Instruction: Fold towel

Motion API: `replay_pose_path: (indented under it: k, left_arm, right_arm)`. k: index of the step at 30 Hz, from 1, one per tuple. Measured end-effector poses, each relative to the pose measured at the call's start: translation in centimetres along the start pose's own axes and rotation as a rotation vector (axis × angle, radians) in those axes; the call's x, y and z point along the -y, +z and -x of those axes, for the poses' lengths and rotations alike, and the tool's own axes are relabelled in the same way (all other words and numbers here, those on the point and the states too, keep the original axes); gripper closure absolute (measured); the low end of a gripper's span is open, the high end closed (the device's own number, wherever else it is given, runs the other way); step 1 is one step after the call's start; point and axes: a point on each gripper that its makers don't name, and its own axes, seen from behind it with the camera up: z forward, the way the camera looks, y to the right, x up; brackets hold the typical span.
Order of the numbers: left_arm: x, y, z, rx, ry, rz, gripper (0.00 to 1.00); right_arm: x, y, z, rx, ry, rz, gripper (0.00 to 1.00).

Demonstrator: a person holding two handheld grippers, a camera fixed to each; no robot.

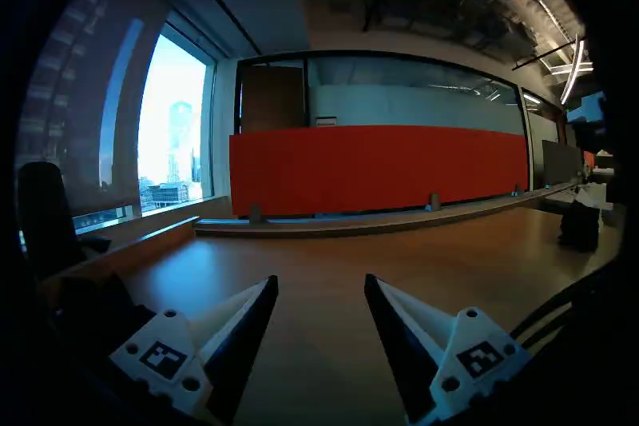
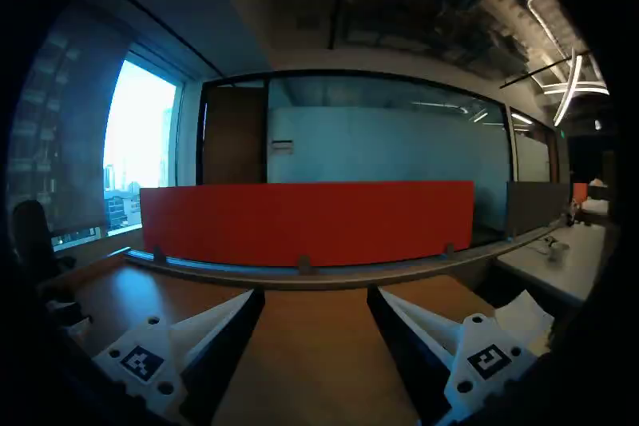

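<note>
Both left tool and right tool gape above wooden desk facing red partition

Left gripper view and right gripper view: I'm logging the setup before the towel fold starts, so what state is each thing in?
left gripper: open, nothing between its fingers.
right gripper: open, nothing between its fingers.
red divider: upright along the far edge of the wooden desk.
ceiling light: switched on.
</note>
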Motion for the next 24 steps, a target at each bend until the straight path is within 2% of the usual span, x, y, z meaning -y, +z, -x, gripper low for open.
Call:
replay_pose_path:
  k: [12, 24]
  left_arm:
    - [0.9, -0.1, 0.3, -0.018, -0.039, -0.014, 0.21]
    - [1.3, -0.5, 0.1, -0.034, -0.036, -0.024, 0.21]
  right_arm:
    - [0.4, 0.1, 0.6, 0.010, -0.023, -0.004, 0.01]
    - [1.1, 0.0, 1.1, 0.016, -0.029, -0.011, 0.01]
